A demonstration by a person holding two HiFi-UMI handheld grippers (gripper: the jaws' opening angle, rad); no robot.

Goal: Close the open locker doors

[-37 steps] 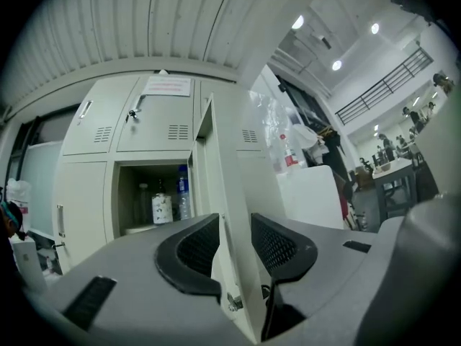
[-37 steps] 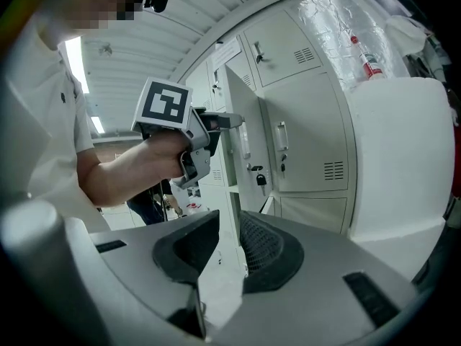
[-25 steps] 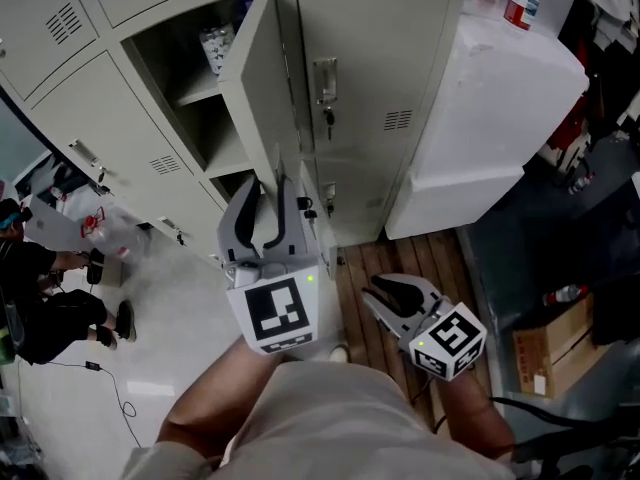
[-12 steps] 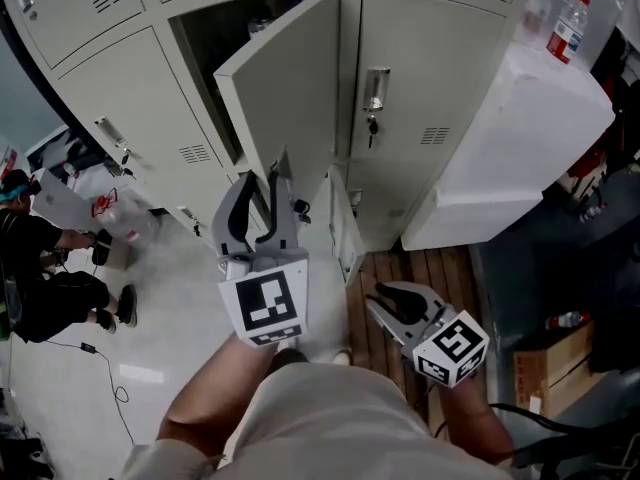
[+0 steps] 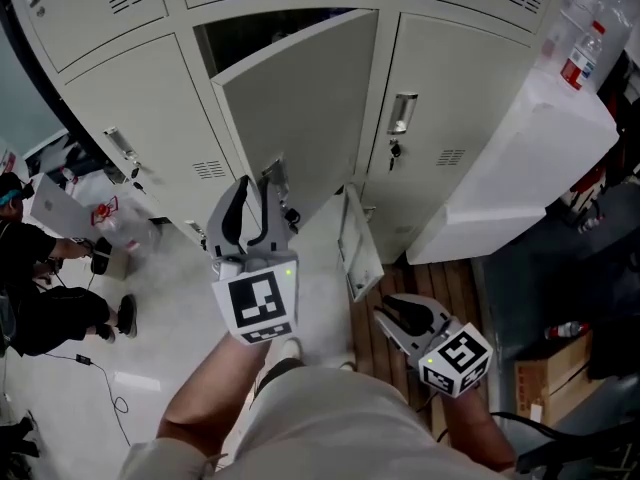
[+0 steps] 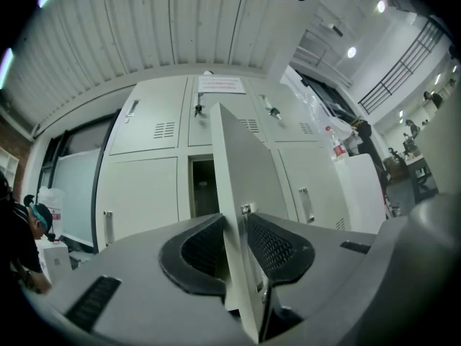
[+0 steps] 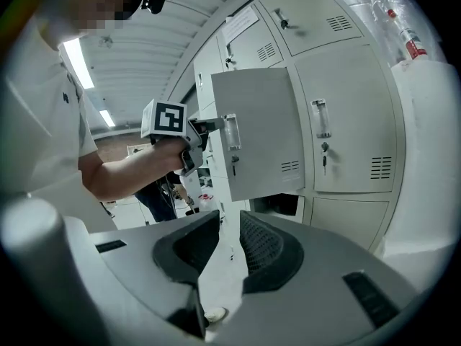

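The upper locker door (image 5: 300, 98) stands partly open, swung out from its right-hand hinge over a dark compartment (image 5: 270, 33). My left gripper (image 5: 258, 183) is shut on that door's free edge beside the handle (image 5: 275, 171). In the left gripper view the door edge (image 6: 241, 193) runs straight between the pads (image 6: 270, 240). Below it, the lower door (image 5: 360, 243) juts out towards me. My right gripper (image 5: 398, 308) hangs low, just short of that door's free edge. Its jaws are open with nothing gripped. The right gripper view shows the upper door (image 7: 263, 135) face on.
A white cabinet (image 5: 520, 158) with a bottle (image 5: 580, 53) on it stands to the right of the lockers. A cardboard box (image 5: 555, 353) sits on the wooden floor (image 5: 390, 278). At the far left a person (image 5: 40, 298) sits by some bags (image 5: 105, 223).
My left gripper has swung the upper door to the right, towards the locker front, so the opening is narrower. The right gripper has barely moved.
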